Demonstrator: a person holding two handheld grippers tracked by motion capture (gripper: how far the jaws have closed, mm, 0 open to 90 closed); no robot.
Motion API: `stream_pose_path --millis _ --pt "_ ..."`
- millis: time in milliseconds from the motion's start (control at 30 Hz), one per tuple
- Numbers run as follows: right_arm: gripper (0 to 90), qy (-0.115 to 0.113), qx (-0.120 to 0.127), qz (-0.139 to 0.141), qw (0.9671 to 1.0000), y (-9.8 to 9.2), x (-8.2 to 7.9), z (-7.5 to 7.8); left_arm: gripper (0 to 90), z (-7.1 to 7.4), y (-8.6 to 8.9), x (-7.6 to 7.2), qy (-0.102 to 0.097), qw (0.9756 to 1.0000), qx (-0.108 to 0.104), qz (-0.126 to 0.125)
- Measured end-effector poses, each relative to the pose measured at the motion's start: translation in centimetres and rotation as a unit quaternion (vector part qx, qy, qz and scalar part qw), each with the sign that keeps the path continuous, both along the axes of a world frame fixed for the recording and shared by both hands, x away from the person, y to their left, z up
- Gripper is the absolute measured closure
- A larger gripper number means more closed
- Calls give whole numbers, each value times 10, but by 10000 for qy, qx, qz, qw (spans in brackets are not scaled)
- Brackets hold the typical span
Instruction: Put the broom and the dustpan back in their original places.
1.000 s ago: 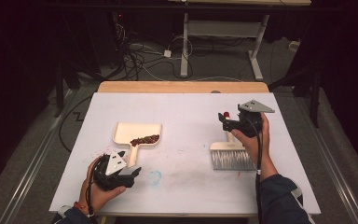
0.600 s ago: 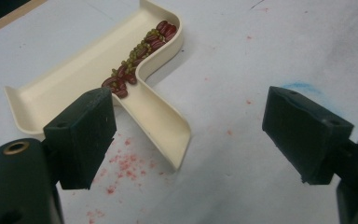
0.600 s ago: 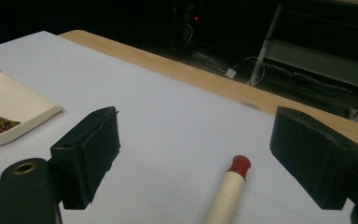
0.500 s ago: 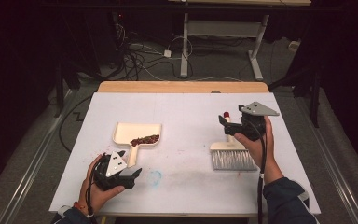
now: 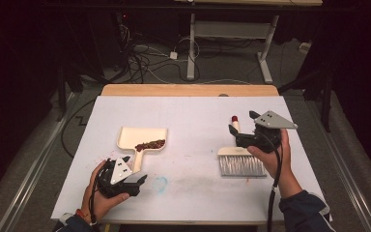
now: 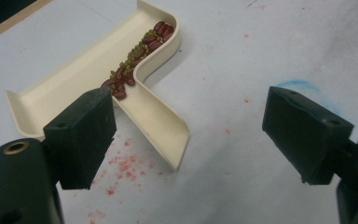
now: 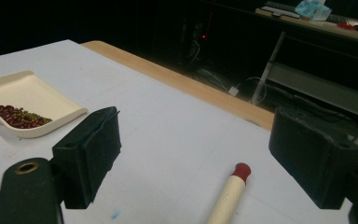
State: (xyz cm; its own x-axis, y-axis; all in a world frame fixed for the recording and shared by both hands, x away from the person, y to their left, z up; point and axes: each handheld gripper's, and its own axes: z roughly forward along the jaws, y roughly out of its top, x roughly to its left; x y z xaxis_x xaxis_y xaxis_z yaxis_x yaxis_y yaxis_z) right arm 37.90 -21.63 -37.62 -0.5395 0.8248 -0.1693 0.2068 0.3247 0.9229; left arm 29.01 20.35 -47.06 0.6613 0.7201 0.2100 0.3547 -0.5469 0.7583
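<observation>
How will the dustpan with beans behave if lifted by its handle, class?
The dustpan looks like thin moulded plastic, so probably stiff and light. Its beans lie loose by the handle, so tilting would likely make them slide or spill.

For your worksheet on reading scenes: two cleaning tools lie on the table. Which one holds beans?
The cream dustpan by the left claw; red and green beans sit at its neck. The brush near the right claw holds none.

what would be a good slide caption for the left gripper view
Open left gripper hovers over the white table beside a cream dustpan holding red and green beans.
</observation>
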Motion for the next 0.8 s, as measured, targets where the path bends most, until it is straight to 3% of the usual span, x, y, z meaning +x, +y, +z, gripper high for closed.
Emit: stream_pose_path --millis 800 --pt "174 -136 -357 268 9989 -13 -38 -9 171 -1 -1 0 17 10000 41 -26"
